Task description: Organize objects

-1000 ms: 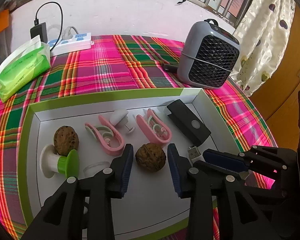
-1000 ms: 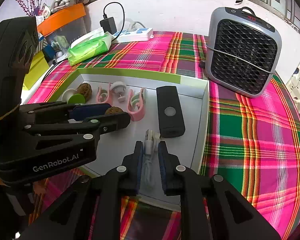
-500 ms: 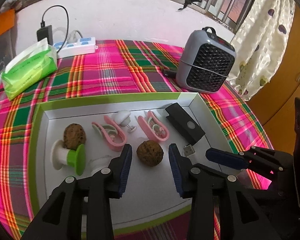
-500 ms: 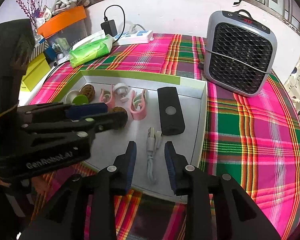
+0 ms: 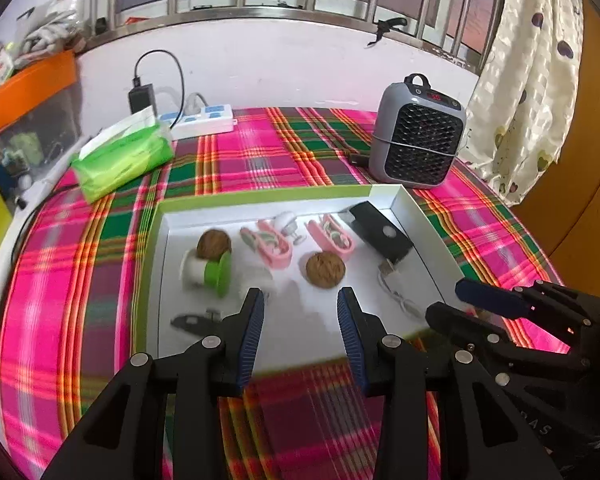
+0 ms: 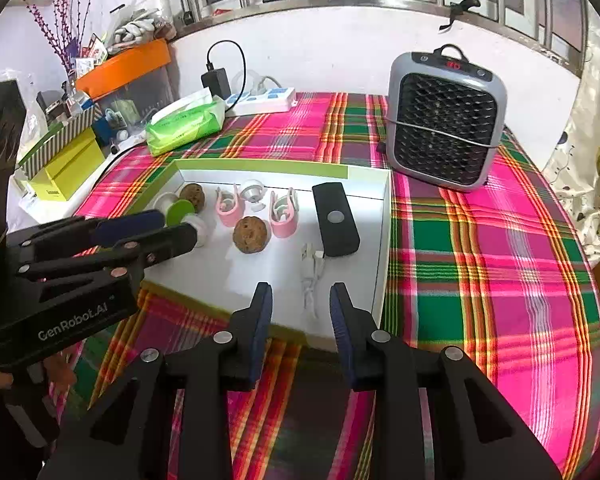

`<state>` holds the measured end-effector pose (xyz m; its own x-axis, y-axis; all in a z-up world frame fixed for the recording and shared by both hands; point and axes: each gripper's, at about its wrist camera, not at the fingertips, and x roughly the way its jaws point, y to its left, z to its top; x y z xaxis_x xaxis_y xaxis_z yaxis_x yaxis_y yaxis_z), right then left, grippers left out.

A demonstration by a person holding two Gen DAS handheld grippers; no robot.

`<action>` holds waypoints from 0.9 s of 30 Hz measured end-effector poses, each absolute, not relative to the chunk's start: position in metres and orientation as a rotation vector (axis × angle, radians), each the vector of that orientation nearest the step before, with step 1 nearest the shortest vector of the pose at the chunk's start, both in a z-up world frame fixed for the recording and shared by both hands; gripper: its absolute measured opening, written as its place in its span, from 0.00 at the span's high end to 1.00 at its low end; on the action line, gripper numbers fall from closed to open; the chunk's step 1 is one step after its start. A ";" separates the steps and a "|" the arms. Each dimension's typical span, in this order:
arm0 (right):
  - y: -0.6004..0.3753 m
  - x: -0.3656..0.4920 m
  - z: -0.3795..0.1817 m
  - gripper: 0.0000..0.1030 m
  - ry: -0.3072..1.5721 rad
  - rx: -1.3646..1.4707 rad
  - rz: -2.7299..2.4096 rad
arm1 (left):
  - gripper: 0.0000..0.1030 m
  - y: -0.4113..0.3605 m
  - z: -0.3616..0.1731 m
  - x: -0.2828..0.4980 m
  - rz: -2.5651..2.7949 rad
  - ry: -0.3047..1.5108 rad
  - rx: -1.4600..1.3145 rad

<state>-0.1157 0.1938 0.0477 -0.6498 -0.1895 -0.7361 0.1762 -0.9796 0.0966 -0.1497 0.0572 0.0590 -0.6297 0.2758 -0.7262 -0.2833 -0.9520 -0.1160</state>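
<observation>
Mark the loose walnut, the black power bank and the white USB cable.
walnut (image 6: 250,235), right wrist view, shell centre.
black power bank (image 6: 335,219), right wrist view, top face.
white USB cable (image 6: 311,288), right wrist view, cord.

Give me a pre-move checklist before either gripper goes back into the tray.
1. left gripper open, holding nothing: ok.
2. right gripper open, holding nothing: ok.
3. Both grippers outside the tray: ok.
4. white USB cable lies released on the tray floor: ok.
5. walnut stands apart from the pink clips: ok.
6. Small dark object at the tray's near left corner identified: cannot tell, blurred.
</observation>
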 end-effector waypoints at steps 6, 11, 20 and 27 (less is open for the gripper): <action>0.189 -0.097 0.048 0.57 -0.044 1.180 -2.704 | 0.64 0.055 0.060 -0.122 2.661 0.089 -1.124; 0.185 -0.084 0.047 0.57 -0.051 1.178 -2.722 | 0.60 0.053 0.057 -0.101 2.700 0.111 -1.112; 0.179 -0.067 0.033 0.56 -0.020 1.230 -2.737 | 0.60 0.051 0.039 -0.076 2.712 0.112 -1.168; 0.175 -0.053 0.021 0.51 -0.008 1.279 -2.730 | 0.59 0.045 0.020 -0.060 2.700 0.095 -1.241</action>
